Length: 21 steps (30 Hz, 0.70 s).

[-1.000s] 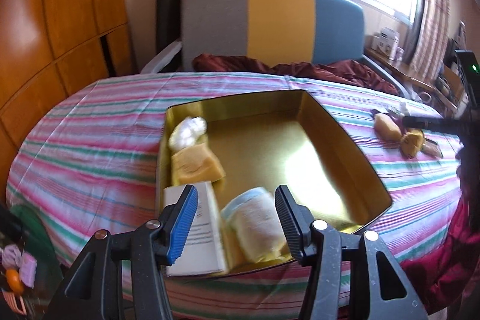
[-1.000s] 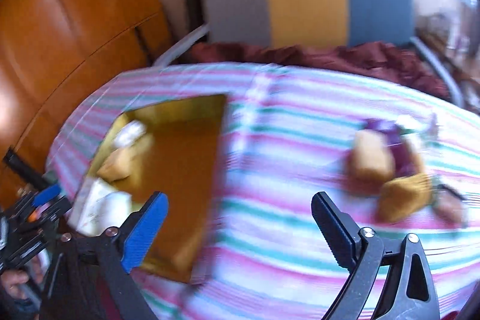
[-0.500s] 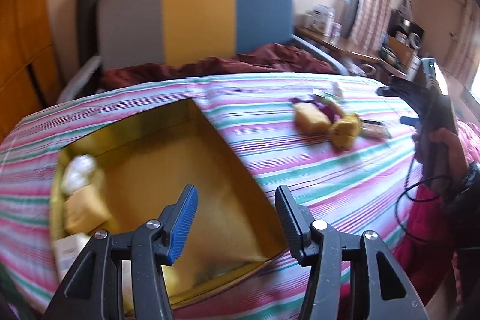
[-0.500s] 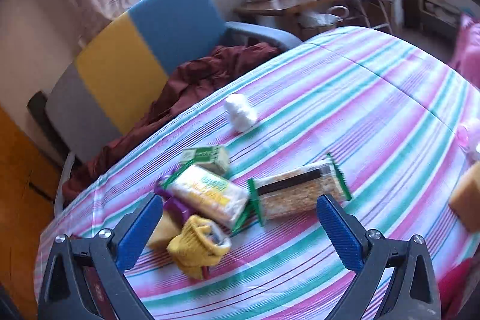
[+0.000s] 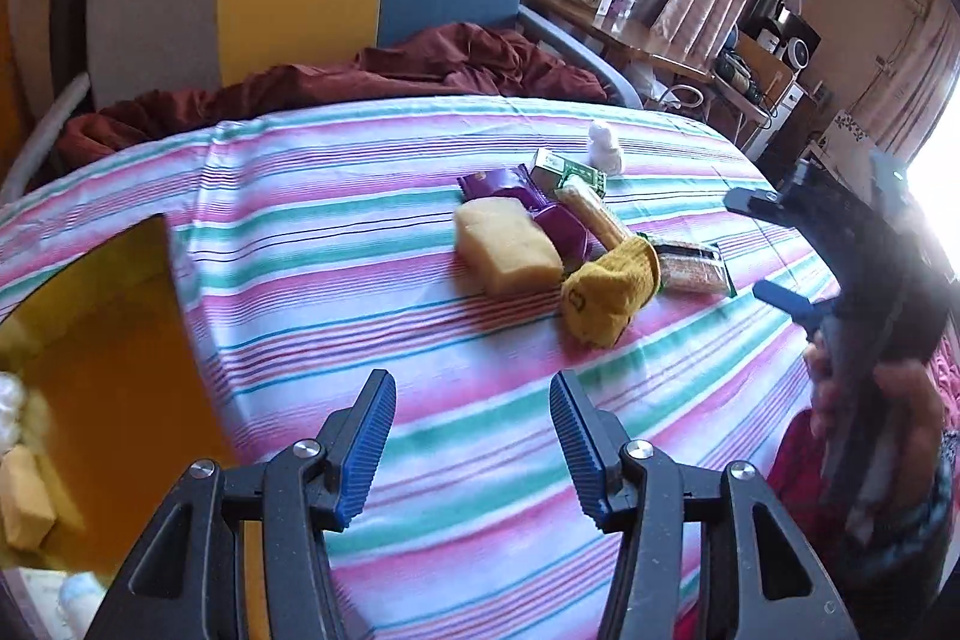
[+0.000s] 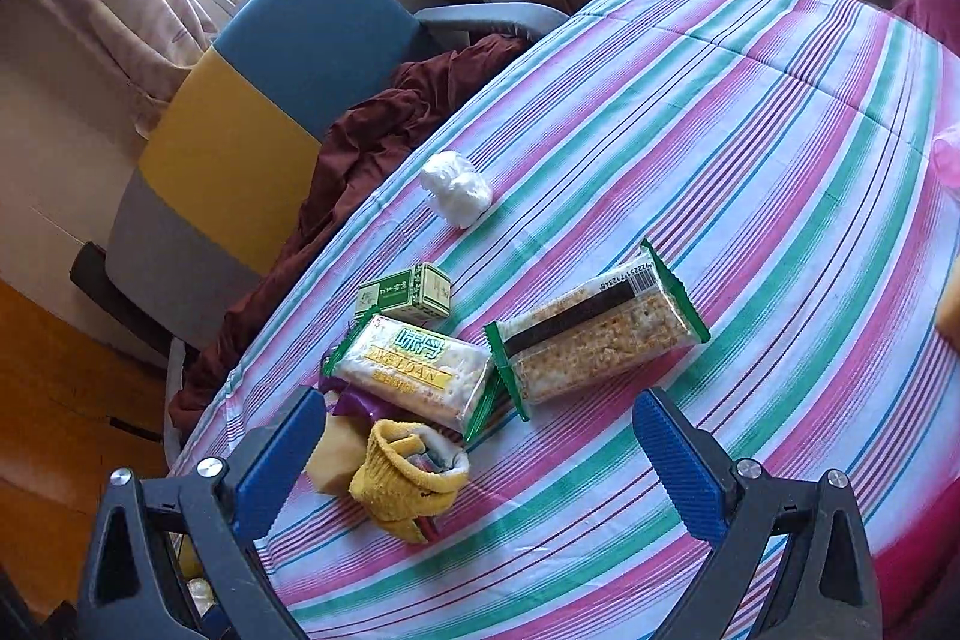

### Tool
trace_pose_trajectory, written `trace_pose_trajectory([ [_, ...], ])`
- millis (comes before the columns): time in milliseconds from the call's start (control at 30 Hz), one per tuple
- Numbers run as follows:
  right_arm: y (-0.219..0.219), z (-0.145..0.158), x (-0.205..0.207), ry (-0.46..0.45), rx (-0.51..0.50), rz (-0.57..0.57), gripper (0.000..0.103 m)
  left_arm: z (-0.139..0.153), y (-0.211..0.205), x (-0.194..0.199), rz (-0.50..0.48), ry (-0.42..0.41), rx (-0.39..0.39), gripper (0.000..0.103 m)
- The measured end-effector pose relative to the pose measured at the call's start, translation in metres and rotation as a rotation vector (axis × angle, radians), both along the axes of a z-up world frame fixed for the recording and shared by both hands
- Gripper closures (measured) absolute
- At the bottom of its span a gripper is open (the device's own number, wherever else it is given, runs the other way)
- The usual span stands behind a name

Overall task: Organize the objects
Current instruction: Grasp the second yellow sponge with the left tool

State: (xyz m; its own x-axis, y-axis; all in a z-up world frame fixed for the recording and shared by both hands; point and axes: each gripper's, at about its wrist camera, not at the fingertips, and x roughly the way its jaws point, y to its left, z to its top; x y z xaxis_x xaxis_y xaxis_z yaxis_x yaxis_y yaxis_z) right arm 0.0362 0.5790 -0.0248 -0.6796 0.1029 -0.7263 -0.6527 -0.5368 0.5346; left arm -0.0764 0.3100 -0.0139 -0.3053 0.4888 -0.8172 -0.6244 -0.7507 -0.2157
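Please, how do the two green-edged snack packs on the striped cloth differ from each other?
The pack with the yellow label shows a printed face with large characters; the pack with the black stripe is clear, showing a grainy bar and a barcode. The yellow-label pack rests partly over a purple wrapper, next to the yellow sock; the black-stripe pack lies flat on the striped cloth. Both are sealed, oblong, with green zigzag ends, and no tongs touch them.

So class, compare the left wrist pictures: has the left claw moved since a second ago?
Yes. The left claw has swung right, away from the gold box, which now sits at the view's left edge, toward the yellow sock.
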Motion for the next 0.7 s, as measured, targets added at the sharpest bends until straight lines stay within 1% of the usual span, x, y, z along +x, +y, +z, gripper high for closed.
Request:
trace_pose_trajectory([
  [133,0.002,0.000,0.003,0.020,-0.026,-0.001,0.000,-0.011,0.031,-0.027,0.016,-0.037,-0.010,0.049],
  [233,0.003,-0.004,0.002,0.032,-0.070,0.013,0.000,-0.018,0.054,-0.043,0.018,-0.049,-0.014,0.049],
  [333,0.003,-0.008,-0.001,0.038,-0.107,0.031,0.000,-0.028,0.079,-0.057,0.008,-0.053,-0.041,0.049],
  [400,0.003,-0.008,-0.002,0.046,-0.116,0.041,0.000,-0.036,0.094,-0.065,0.009,-0.057,-0.065,0.049],
  [467,0.003,-0.008,-0.002,0.054,-0.122,0.042,0.000,-0.044,0.108,-0.070,-0.002,-0.066,-0.072,0.049],
  [500,0.004,-0.009,-0.002,0.056,-0.129,0.043,0.000,-0.046,0.114,-0.072,-0.005,-0.064,-0.080,0.046],
  [567,0.005,-0.011,-0.003,0.059,-0.148,0.044,0.000,-0.050,0.124,-0.076,0.010,-0.019,-0.117,0.042],
  [633,0.006,-0.013,-0.003,0.062,-0.166,0.046,0.000,-0.051,0.131,-0.080,0.008,0.018,-0.134,0.040],
  [700,0.005,-0.013,-0.004,0.063,-0.168,0.050,0.000,-0.051,0.133,-0.082,0.011,0.034,-0.140,0.039],
])
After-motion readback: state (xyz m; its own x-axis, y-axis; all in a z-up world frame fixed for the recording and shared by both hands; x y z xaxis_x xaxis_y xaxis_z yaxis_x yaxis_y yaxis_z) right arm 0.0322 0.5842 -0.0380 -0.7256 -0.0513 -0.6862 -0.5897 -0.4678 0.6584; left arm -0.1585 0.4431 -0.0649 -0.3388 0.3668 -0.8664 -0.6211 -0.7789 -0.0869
